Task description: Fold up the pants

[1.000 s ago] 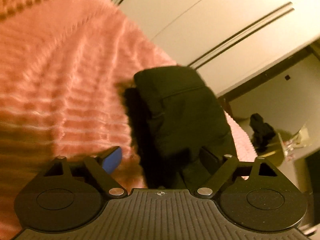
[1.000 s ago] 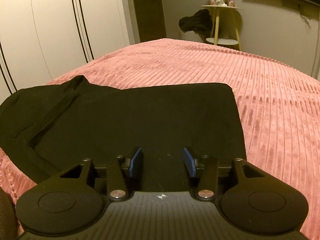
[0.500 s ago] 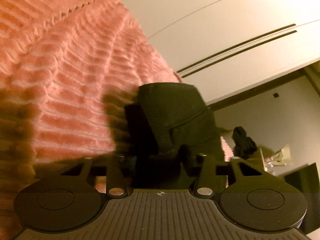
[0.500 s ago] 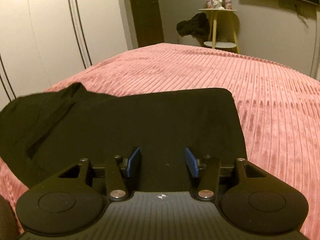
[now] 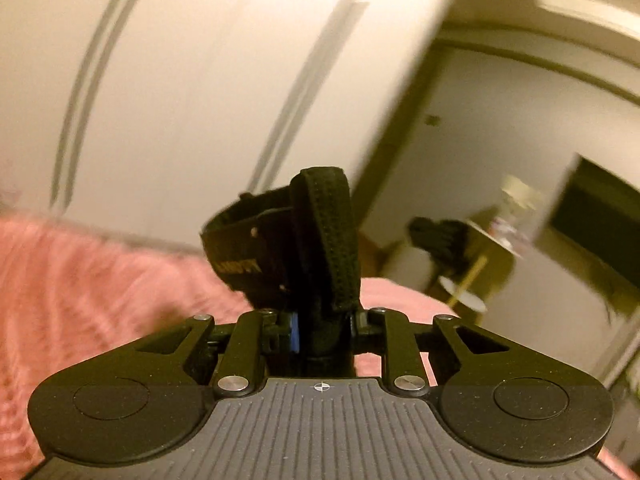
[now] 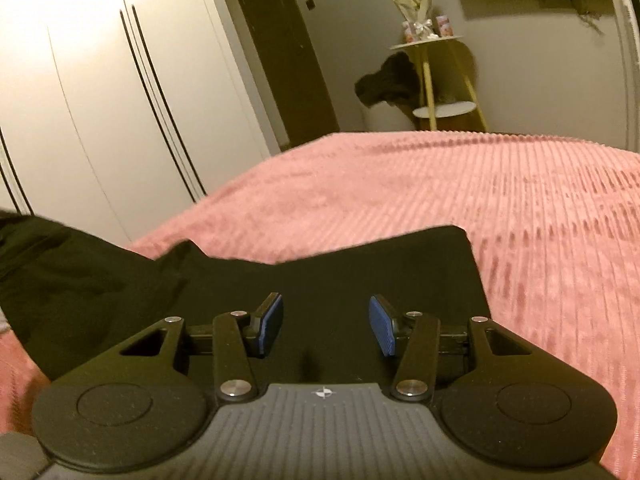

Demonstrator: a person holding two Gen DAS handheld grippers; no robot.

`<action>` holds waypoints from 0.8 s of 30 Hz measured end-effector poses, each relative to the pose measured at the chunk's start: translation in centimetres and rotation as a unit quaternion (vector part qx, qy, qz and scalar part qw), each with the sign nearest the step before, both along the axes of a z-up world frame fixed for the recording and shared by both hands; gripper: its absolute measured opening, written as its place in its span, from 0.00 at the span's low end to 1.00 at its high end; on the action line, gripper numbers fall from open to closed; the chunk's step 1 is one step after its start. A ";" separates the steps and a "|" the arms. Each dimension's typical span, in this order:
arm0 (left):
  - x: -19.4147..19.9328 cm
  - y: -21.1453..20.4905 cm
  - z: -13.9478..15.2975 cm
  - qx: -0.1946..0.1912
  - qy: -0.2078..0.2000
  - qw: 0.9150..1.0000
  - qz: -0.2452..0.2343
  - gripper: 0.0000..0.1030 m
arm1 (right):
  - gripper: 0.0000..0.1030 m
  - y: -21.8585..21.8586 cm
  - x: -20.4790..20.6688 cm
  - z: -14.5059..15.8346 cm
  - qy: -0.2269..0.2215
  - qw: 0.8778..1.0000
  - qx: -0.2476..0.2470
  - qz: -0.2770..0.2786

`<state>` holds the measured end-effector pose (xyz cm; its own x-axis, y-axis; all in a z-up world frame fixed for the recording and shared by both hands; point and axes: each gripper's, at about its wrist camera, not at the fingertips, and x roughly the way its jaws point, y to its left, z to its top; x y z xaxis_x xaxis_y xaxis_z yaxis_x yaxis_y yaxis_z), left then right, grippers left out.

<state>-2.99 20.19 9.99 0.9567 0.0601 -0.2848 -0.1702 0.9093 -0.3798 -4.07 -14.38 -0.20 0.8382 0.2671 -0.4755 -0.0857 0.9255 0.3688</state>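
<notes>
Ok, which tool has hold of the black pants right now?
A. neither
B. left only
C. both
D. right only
B: the left tool is shut on a lifted band of the black pants, while the right tool is open above the cloth lying on the pink bedspread.

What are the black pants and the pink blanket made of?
The pants look like soft, matte black cloth, maybe a stretchy knit; the waistband clamped in the left gripper shows rows of stitching. The blanket looks like plush pink fabric with raised ribs, perhaps corduroy-like fleece.
</notes>
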 end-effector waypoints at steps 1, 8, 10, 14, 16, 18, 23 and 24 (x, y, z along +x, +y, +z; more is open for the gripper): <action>-0.1 -1.7 0.7 0.018 -0.005 1.000 -0.015 0.23 | 0.47 -0.1 -0.1 0.2 -0.003 1.000 0.007 0.002; -0.2 -11.2 1.8 0.119 -0.017 0.989 -0.089 0.23 | 0.47 -1.4 -0.8 1.5 -0.028 0.999 0.041 0.003; -0.1 -13.4 1.4 0.133 -0.011 0.985 -0.110 0.23 | 0.47 -1.8 -0.8 1.6 -0.030 0.998 0.048 -0.001; 0.0 -17.7 0.0 0.189 0.001 0.970 -0.156 0.23 | 0.47 -2.8 -0.9 1.6 -0.030 0.997 0.068 -0.009; 0.0 -19.7 -1.0 0.211 0.012 0.960 -0.183 0.22 | 0.47 -3.2 -0.9 1.6 -0.031 0.997 0.074 -0.012; 0.2 -21.3 -2.2 0.223 0.025 0.952 -0.208 0.22 | 0.47 -3.4 -1.0 1.6 -0.034 0.996 0.079 -0.012; 0.5 -24.6 -5.8 0.255 0.061 0.931 -0.255 0.22 | 0.47 -3.8 -1.1 1.8 -0.038 0.995 0.088 -0.011; 0.5 -25.2 -6.5 0.263 0.065 0.927 -0.261 0.22 | 0.47 -3.9 -1.1 1.7 -0.037 0.995 0.089 -0.012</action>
<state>-2.49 -5.00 3.52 0.8538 -0.2383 -0.4628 0.3320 0.9340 0.1316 -5.15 -18.26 1.52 0.8767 0.3204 -0.3587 -0.0967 0.8480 0.5210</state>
